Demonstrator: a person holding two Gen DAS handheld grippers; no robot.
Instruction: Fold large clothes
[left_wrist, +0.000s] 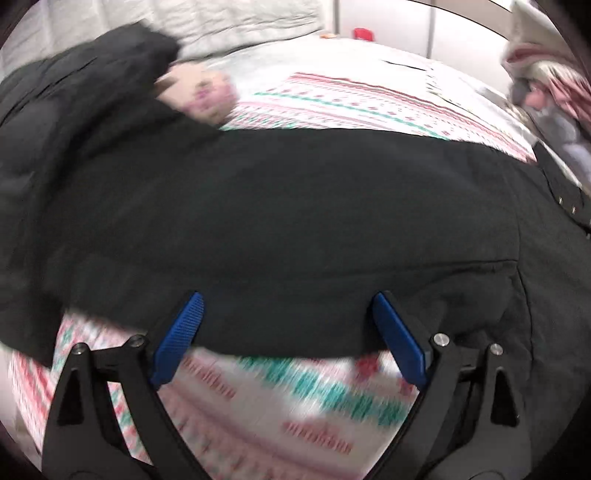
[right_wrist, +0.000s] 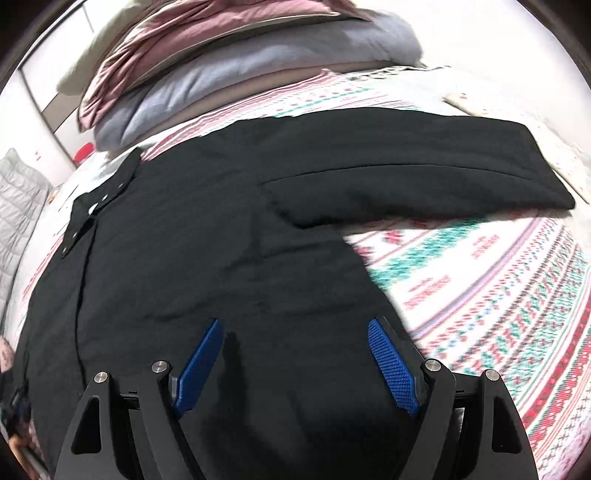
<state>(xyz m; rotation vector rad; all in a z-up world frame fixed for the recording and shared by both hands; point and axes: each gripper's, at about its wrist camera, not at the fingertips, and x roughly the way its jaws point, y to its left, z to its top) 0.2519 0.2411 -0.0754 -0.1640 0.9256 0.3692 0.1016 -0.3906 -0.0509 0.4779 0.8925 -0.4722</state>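
On the patterned bedspread (right_wrist: 498, 295) lies the black coat (right_wrist: 207, 236), spread flat and face down or face up — I cannot say which, though a placket with metal snaps (right_wrist: 92, 206) shows along its far left edge in my right wrist view. One sleeve (right_wrist: 424, 173) lies straight out to the right over the bedding, presumably laid so that it can be folded inward cleanly.

My left gripper (left_wrist: 288, 332) stands wide open with nothing between its blue pads (left_wrist: 181, 332); it hangs over the near edge of the coat's dark panel, where cloth meets bedspread. That placing suits taking the hem or side edge for the next fold. Blur in this view is heavy, so whether the pads touch the fabric is uncertain.

My right gripper (right_wrist: 295, 362) is likewise open and empty, poised over the body of the coat, just inside its right edge — a position from which it could pin or pick up that side.

Beyond the coat sit stacked pillows (right_wrist: 221, 85) and a grey quilted item (right_wrist: 18, 206), both clear of the work.
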